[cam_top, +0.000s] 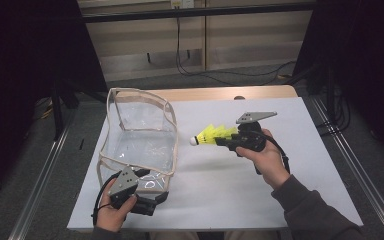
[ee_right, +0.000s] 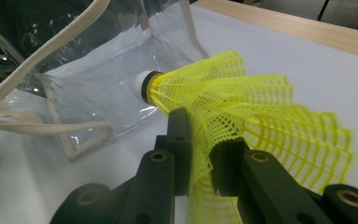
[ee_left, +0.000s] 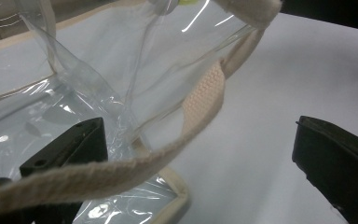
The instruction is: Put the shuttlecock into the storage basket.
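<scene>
- Right tongs (ee_right: 198, 154): jaws clamped on the yellow mesh skirt of a shuttlecock (ee_right: 242, 126), which is pinched flat between them. In the high view these tongs (cam_top: 221, 141) hold the shuttlecock (cam_top: 211, 136) above the worktop (cam_top: 260, 195), white cork tip toward the bag and just beside its near right corner, not yet inside.
- Shuttlecock, handling: judged very light; the plastic skirt is springy and already buckles under the jaws, so a gentle grip suffices. A hold low on the skirt, near the cork (ee_right: 142, 86), would deform it less; the rounded cork itself looks likely to slip.
- Left tongs (ee_left: 200, 154): jaws standing apart, astride the bag's near edge, with the woven strap (ee_left: 135, 165) crossing in front of the left jaw. In the high view they (cam_top: 152, 202) rest low at the bag's near end.
- Clear bag (cam_top: 140, 135): soft transparent film with cream fabric trim, standing open on the white worktop. Judged floppy, glossy and slippery; the walls sag and crease, so the mouth may fold shut unless steadied.
- Best hold on the bag: the woven strap or the stitched trim (ee_left: 179, 198), which offer texture and stiffness the film lacks.
</scene>
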